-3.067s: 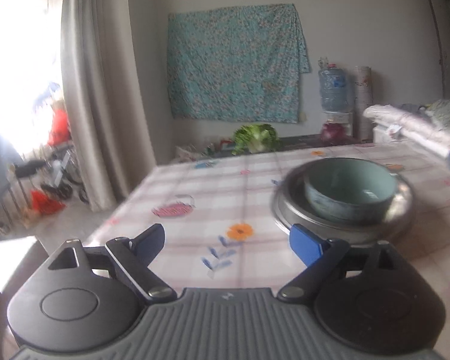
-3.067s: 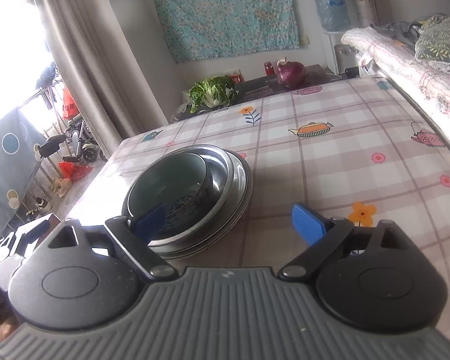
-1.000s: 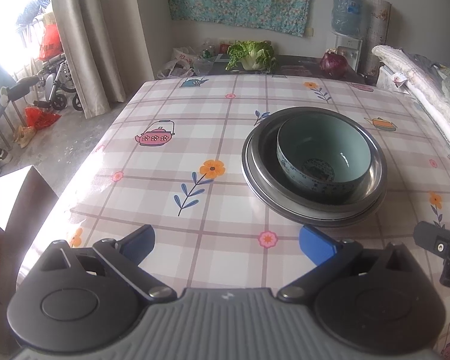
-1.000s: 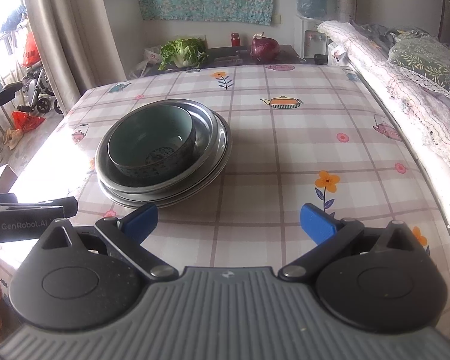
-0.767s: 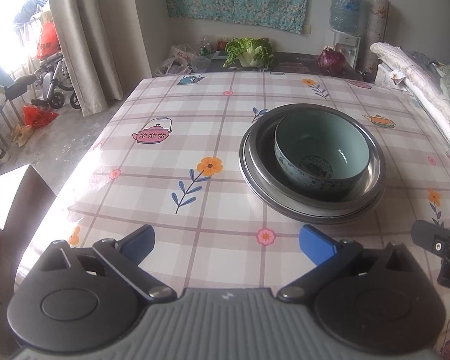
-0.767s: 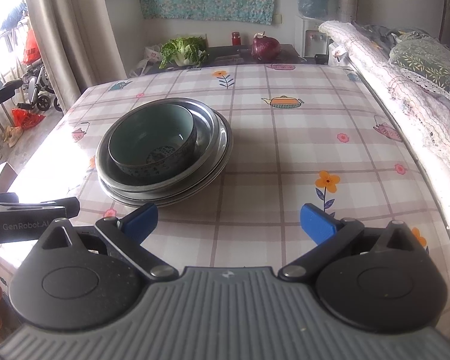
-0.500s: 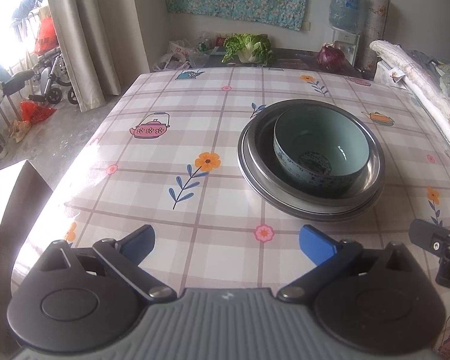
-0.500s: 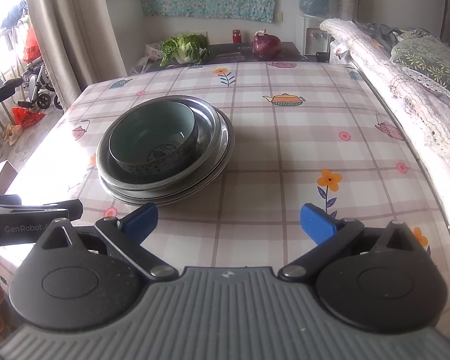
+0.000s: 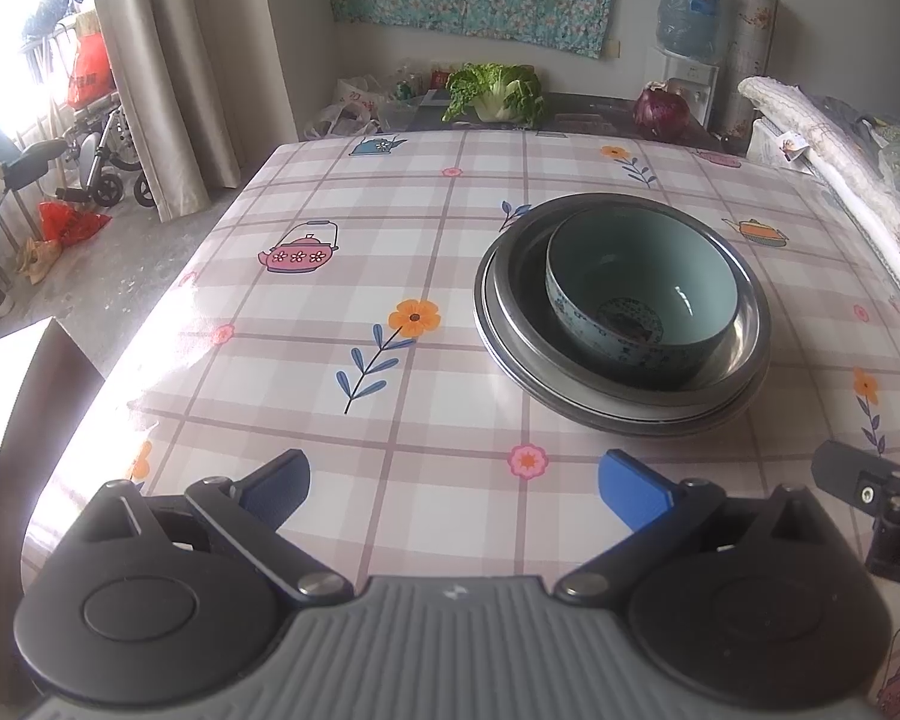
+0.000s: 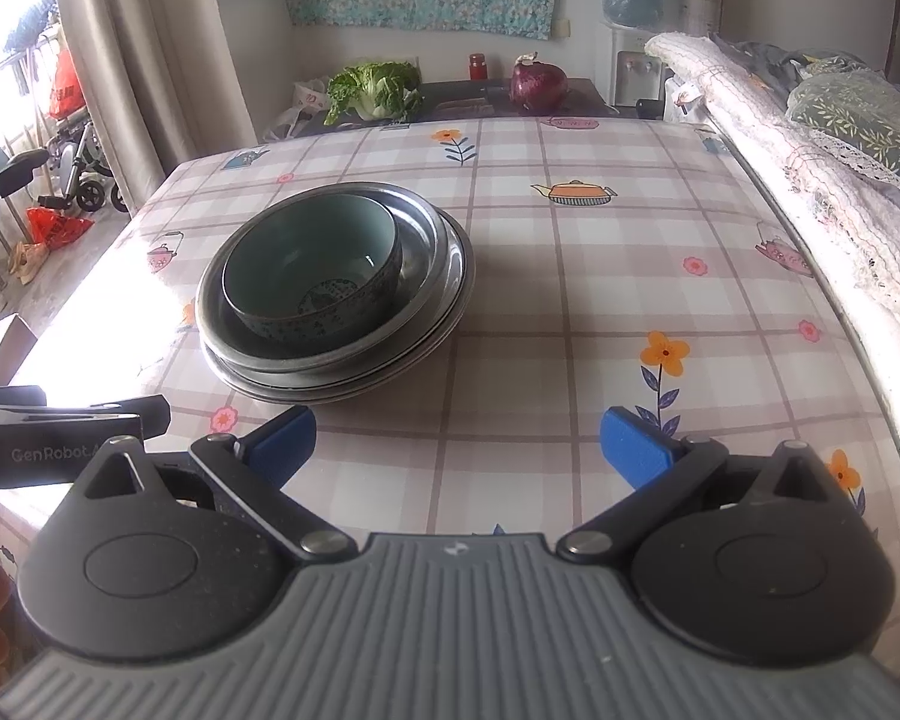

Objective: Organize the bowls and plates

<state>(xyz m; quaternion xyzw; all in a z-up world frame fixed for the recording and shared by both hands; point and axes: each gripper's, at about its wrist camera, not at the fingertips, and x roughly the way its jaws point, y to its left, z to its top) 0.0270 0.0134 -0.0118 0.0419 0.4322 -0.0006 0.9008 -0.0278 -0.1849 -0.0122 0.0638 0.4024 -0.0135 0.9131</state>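
Observation:
A pale green patterned bowl (image 9: 642, 306) (image 10: 315, 273) sits inside a stack of steel plates (image 9: 624, 402) (image 10: 438, 276) on the checked tablecloth. In the left wrist view the stack lies ahead and to the right of my left gripper (image 9: 453, 483), which is open and holds nothing. My right gripper (image 10: 456, 441) is open too, hanging near the table's front edge with the stack ahead to its left. Each gripper's body shows at the side of the other's view.
The table (image 9: 330, 204) has a flowered plaid cloth. A folded blanket (image 10: 810, 168) runs along its right edge. Beyond the far edge stand a cabbage (image 10: 375, 90), a red cabbage (image 10: 537, 84) and a water dispenser (image 10: 630, 12). Curtain and floor clutter lie left.
Both grippers have pulled back and risen from the stack since three seconds ago; over the last second they barely moved. The bowl and plates stayed put.

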